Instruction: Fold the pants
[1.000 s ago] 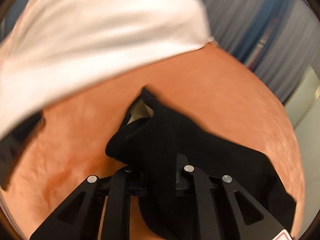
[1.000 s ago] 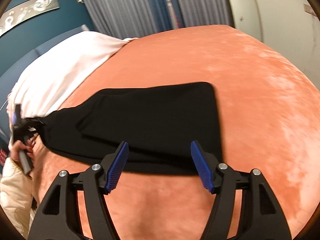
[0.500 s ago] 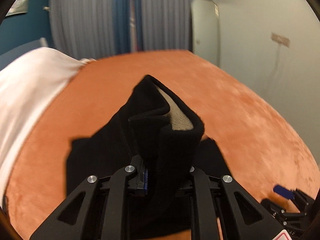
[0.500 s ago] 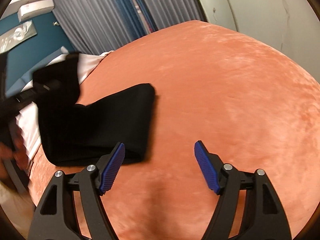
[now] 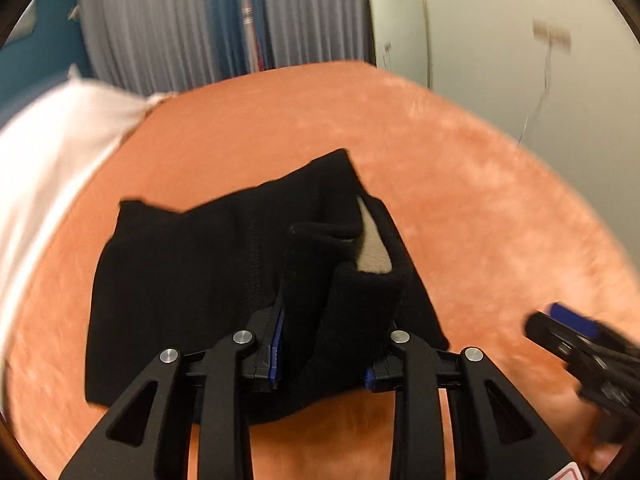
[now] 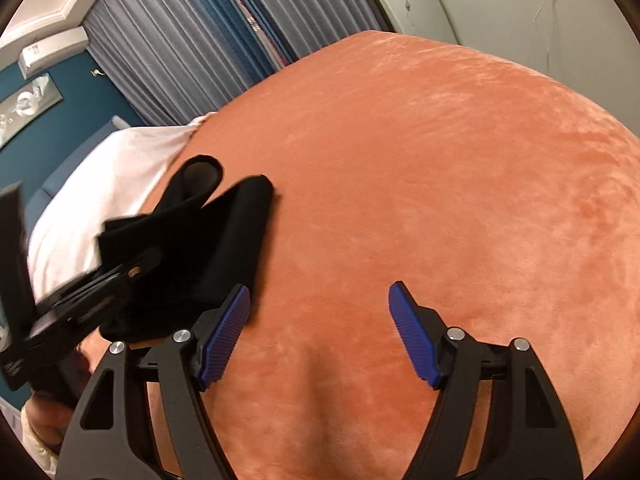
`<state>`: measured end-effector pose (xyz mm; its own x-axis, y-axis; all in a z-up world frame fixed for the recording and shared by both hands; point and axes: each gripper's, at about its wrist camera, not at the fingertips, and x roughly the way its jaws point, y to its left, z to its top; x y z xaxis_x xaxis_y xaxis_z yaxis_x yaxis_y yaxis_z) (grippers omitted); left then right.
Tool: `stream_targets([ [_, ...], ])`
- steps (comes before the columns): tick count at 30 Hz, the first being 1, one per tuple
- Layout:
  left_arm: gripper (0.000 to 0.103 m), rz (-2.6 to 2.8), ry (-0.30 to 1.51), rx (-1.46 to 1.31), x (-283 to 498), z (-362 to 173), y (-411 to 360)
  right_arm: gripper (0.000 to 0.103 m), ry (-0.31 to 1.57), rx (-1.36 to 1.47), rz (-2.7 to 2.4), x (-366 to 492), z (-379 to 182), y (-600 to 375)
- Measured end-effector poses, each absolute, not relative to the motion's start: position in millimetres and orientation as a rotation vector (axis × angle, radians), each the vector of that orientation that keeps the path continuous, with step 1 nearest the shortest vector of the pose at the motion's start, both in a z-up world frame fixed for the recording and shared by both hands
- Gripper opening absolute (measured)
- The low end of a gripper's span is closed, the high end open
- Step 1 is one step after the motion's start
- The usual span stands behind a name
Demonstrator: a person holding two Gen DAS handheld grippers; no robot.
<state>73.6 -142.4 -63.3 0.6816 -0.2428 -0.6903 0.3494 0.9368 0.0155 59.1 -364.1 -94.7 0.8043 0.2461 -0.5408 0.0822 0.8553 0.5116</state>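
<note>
Black pants on orange bedspread — folded.

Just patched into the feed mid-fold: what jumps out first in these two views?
The black pants dominate, lying doubled on the orange bedspread, with one end bunched up between the fingers of the left gripper, whose jaws have just been opening; a beige lining peeks out there. To their right, the right gripper hangs open over bare bedspread, holding nothing. A white pillow lies beyond the pants, by the curtains.
</note>
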Motion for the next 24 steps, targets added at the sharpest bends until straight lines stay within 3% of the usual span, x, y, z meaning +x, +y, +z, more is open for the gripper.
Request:
stream_targets([
  [5, 0.031, -0.365, 0.79, -0.059, 85.0, -52.9, -78.4, 0.07, 0.635, 0.514, 0.225, 98.6, -65.6, -341.9],
  [7, 0.036, -0.357, 0.797, -0.051, 89.5, -56.5, -76.1, 0.07, 0.637, 0.524, 0.263, 111.9, -59.9, -329.8],
  [13, 0.036, -0.352, 0.873, 0.051, 97.1, -84.1, -108.9, 0.076, 0.732, 0.608, 0.423, 165.7, -59.1, -286.7],
  [15, 0.052, -0.394, 0.866, 0.046, 87.5, -88.2, -113.3, 0.076, 0.795, 0.579, 0.441, 187.7, -64.1, -273.4],
  [16, 0.067, -0.431, 0.857, 0.018, 79.8, -88.2, -113.0, 0.076, 0.818, 0.569, 0.447, 195.5, -66.9, -269.3],
  [17, 0.074, -0.453, 0.846, 0.002, 72.3, -87.8, -110.9, 0.076, 0.853, 0.555, 0.45, 205.4, -71.9, -263.4],
  [21, 0.076, -0.44, 0.771, 0.081, 39.3, -87.8, -110.4, 0.074, 0.919, 0.435, 0.457, 221.6, -86.8, -236.2],
  [24, 0.076, -0.422, 0.768, 0.069, 30.7, -87.1, -86.7, 0.031, 0.902, 0.316, 0.477, 220.3, -86.2, -218.6],
])
